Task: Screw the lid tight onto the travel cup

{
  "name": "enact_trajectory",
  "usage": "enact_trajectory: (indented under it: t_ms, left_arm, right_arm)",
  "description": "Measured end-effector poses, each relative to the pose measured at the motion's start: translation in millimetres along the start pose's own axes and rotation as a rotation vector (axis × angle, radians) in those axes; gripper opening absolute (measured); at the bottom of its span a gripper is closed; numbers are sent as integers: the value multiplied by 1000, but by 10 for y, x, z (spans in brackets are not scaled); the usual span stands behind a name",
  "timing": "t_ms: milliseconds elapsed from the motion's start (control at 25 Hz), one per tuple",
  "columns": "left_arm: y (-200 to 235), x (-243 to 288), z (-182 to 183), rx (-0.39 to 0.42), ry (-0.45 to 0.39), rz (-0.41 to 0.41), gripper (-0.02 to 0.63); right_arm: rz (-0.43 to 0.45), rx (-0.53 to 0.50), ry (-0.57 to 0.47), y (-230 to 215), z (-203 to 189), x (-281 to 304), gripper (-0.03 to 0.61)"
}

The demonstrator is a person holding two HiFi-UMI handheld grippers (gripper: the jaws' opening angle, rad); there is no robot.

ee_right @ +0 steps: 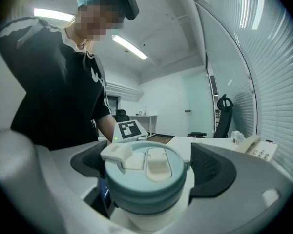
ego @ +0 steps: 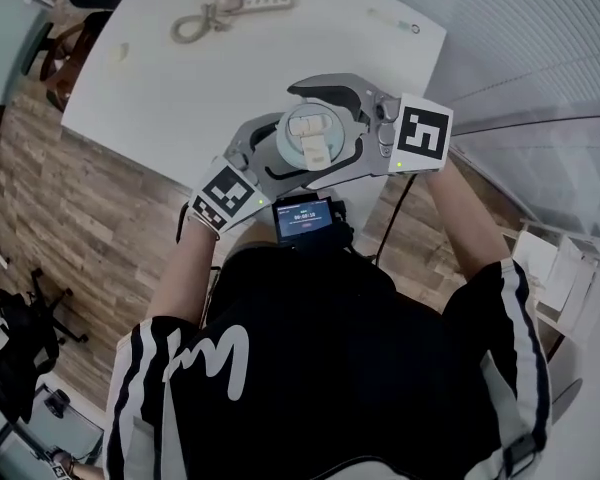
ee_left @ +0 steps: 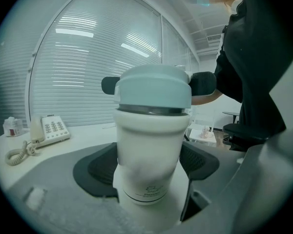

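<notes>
Pale teal, the lid (ego: 313,136) hangs over the near edge of the desk (ego: 160,78) in the head view, left tongs (ego: 268,156) low, right tongs (ego: 315,133) high. The left gripper view shows pads (ee_left: 95,167) pinching the white travel cup (ee_left: 149,150), a dark band (ee_left: 151,110) under the lid; hold the cup rigid. In the right gripper view the tongs clasp the lid's rim; twisting level should close that band.

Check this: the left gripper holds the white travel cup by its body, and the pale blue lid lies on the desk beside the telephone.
Wrong. The lid sits on the travel cup, between the jaws of the right gripper, as the right gripper view shows. The left gripper does hold the body.
</notes>
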State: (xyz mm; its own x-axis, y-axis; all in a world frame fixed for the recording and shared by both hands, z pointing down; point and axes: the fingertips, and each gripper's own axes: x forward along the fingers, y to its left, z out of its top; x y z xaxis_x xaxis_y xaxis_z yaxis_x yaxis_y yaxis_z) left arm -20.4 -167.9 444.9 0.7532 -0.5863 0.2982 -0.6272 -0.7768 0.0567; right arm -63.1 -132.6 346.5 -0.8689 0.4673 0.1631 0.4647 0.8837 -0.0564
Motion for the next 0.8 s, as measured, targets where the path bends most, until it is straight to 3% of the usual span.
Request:
enact_trajectory:
  t_ms: [440, 800]
  left_arm:
    - [-22, 1, -3, -20, -6, 78, 406]
    - [-14, -48, -6, -42, -19, 113, 405]
  right_arm:
    - [-146, 4, -101, -56, -3, -74, 525]
    - [-253, 8, -138, -48, 25, -82, 480]
